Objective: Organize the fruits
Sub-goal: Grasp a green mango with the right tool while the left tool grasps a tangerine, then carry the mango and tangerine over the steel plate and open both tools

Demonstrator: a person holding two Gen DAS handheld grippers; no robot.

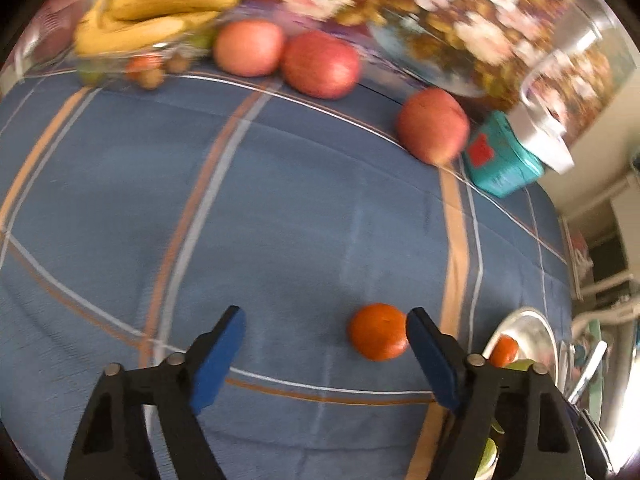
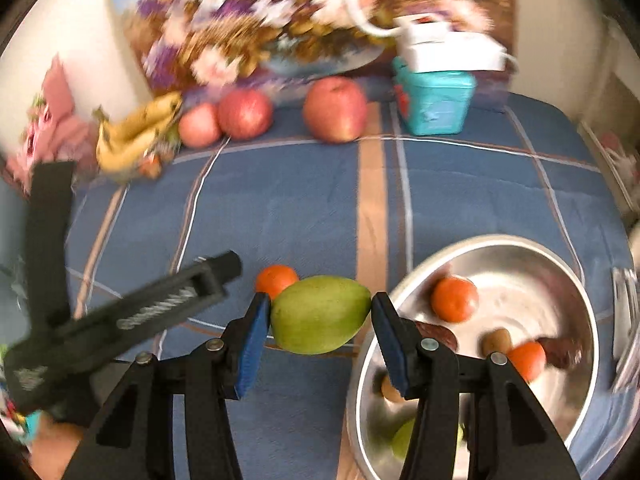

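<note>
My right gripper (image 2: pixel 320 300) is shut on a green mango (image 2: pixel 320 314), gripped end to end between the blue pads, just left of a steel bowl (image 2: pixel 496 242). The bowl holds two tangerines (image 2: pixel 454 298), a kiwi (image 2: pixel 496 340) and other fruit. A loose tangerine (image 1: pixel 378 337) lies on the blue checked cloth between the jaws of my open left gripper (image 1: pixel 326 320), close against the right pad and far from the left one. The same tangerine (image 2: pixel 276 278) shows behind the mango, with one finger of the left gripper (image 2: pixel 200 280) beside it.
Three red apples (image 1: pixel 320 64) sit along the far edge of the cloth. A bunch of bananas (image 1: pixel 152 16) rests on a clear dish with small fruit at the far left. A teal box (image 1: pixel 500 156) stands at the far right. The bowl's rim (image 1: pixel 532 320) is right of my left gripper.
</note>
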